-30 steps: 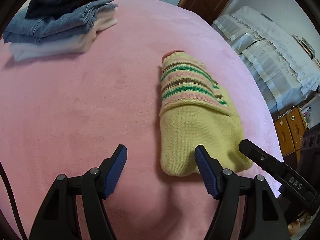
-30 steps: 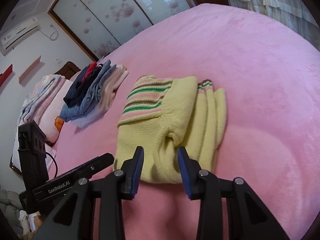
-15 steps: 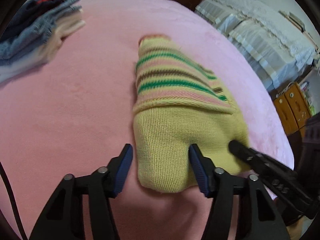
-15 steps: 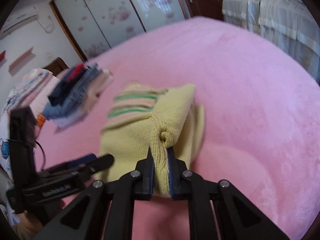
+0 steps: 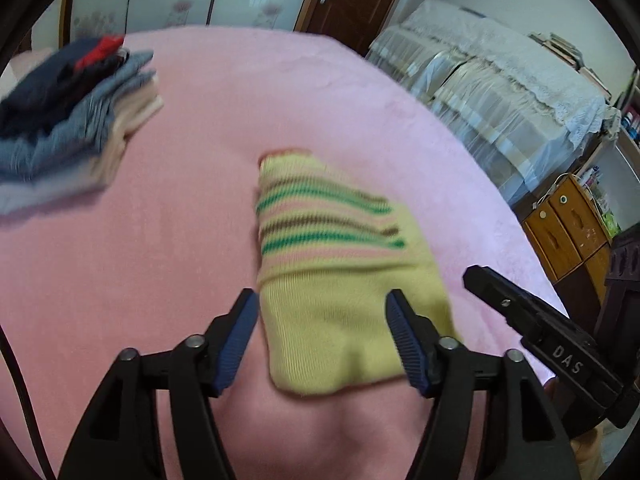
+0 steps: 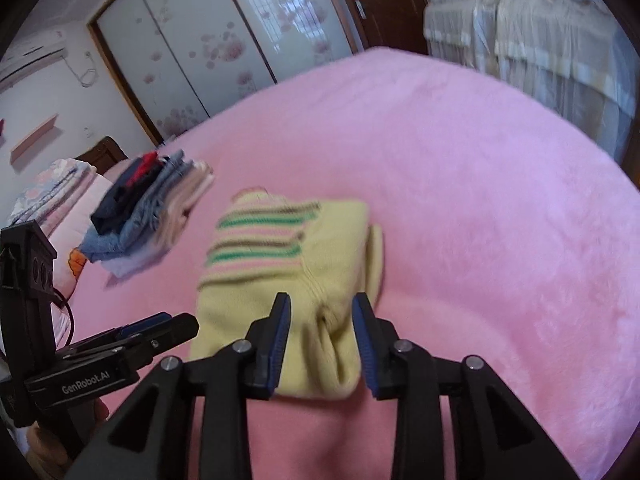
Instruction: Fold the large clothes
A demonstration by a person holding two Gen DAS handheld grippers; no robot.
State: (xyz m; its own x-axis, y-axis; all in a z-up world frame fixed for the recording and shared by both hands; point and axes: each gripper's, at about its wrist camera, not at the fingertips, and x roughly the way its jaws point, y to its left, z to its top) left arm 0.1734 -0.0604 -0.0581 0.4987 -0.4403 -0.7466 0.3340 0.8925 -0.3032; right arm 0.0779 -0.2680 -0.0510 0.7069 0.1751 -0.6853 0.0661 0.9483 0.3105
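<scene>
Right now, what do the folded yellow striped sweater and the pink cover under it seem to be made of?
The folded yellow striped sweater looks like knitted yarn, perhaps wool or acrylic: ribbed rows show near its hem, with a matte surface. The pink cover looks like soft plush fleece: its surface is fuzzy and dull, with shallow dents. The exact fibre cannot be told for either one.

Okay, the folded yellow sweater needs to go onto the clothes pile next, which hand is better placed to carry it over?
Probably left. The pile lies on the sweater's left, and the left gripper has jaws spread across its near end; both grippers' jaws just opened.
</scene>
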